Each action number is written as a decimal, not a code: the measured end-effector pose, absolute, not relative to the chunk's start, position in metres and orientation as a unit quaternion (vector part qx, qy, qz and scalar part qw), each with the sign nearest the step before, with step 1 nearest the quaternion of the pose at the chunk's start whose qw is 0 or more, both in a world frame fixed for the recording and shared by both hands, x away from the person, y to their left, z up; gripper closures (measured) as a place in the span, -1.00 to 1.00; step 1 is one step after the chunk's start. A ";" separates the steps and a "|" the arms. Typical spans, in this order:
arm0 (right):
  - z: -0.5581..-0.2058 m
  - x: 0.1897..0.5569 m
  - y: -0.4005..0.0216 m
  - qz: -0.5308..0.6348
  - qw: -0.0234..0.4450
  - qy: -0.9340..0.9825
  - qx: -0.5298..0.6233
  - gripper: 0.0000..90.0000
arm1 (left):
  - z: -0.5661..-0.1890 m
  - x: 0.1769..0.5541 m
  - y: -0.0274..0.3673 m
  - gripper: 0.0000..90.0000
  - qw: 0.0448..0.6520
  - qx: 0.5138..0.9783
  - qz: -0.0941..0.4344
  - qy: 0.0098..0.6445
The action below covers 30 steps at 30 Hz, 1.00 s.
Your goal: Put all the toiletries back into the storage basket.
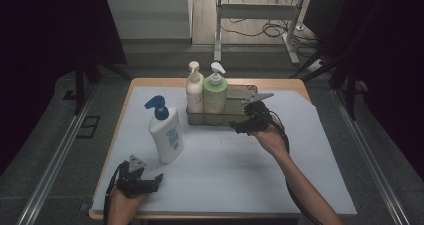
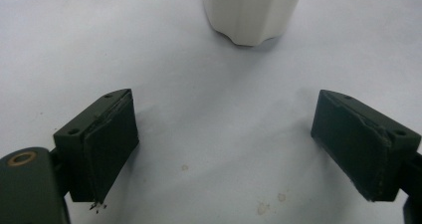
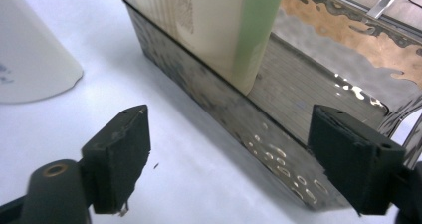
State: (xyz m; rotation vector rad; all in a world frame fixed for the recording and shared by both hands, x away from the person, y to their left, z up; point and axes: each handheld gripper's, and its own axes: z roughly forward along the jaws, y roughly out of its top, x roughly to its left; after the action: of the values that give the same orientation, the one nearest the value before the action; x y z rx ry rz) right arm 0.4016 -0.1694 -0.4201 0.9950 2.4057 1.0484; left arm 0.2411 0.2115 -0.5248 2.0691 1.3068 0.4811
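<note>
High view: a table (image 1: 320, 150) covered by a pale sheet, with a clear bin (image 1: 235, 105) standing toward its far edge. Two pump bottles stand upright in the left part of the bin, touching each other: a cream bottle (image 1: 194, 92) and, just to its right, a green bottle (image 1: 215, 92). The right part of the bin holds nothing. A third, white bottle with a blue pump (image 1: 166, 132) stands on the sheet in front and to the left of the bin, apart from it.

The right gripper (image 1: 239, 126) hangs just in front of the bin's near wall, held by the right hand (image 1: 270, 137). In the right gripper view its jaws stand spread wide with nothing between the pads; the bin (image 3: 239, 114) runs diagonally ahead of them, the green bottle (image 3: 259, 30) stands inside it, and the white bottle (image 3: 30, 59) appears at the left edge. Whether the right-hand jaw touches the bin wall cannot be told, since the two overlap there.

The left gripper (image 1: 155, 180) rests low at the near left corner of the table. In the left gripper view its jaws are spread wide and empty over the bare sheet, with the base of the white bottle (image 2: 251, 12) ahead, well clear of them.
</note>
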 end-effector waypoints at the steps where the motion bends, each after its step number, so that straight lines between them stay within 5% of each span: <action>1: -0.420 0.400 -0.171 0.369 0.167 0.846 0.348 -0.68 | -0.525 0.241 0.212 -0.76 0.318 0.787 0.183 0.497; 19: -0.423 0.361 -0.190 0.344 0.178 0.871 0.303 -1.00 | -0.525 0.241 0.212 -0.76 0.318 0.787 0.184 0.496; 30: -0.431 0.341 -0.216 0.355 0.171 0.861 0.321 -1.00 | -0.525 0.241 0.212 -0.76 0.317 0.787 0.184 0.496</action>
State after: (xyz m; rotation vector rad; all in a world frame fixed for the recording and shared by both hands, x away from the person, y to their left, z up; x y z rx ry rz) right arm 0.3406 -0.2159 -0.4310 0.9119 2.4452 1.0081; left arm 0.2410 0.2117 -0.5247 2.0719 1.3042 0.4836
